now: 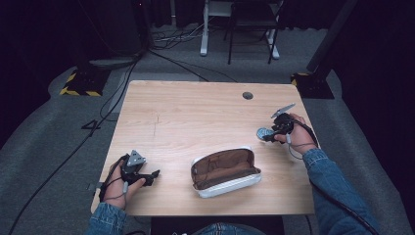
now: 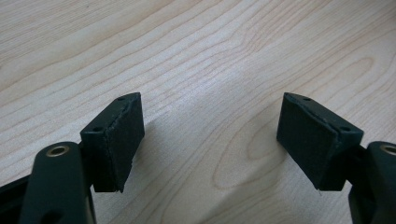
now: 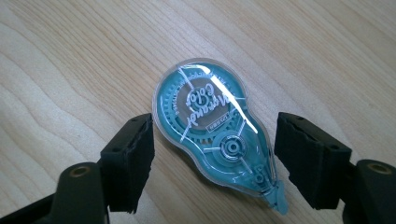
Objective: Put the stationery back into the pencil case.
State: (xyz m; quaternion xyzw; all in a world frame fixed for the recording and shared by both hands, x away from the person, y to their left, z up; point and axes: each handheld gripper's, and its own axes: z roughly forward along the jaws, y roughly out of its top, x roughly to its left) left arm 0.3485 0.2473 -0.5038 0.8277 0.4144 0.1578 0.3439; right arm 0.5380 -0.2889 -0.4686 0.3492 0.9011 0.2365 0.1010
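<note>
A teal, clear-cased correction tape dispenser [image 3: 215, 135] lies flat on the table.

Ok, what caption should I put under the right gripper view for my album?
Open right gripper around a teal correction tape lying flat on the wooden table, fingers not touching it yet.

I see a light wooden table [image 1: 195, 107] with a round dark cable hole [image 1: 247, 95] near its far right corner. An open pencil case [image 1: 225, 171] with a brown lining and pale outer shell lies near the front edge, its mouth facing up. Beyond the table, on grey floor [image 1: 44, 147], black cables [image 1: 112, 93] trail, yellow-black striped bases [image 1: 78, 85] stand at both sides, and a white-legged frame [image 1: 205, 29] stands beside a dark chair [image 1: 252, 19].
</note>
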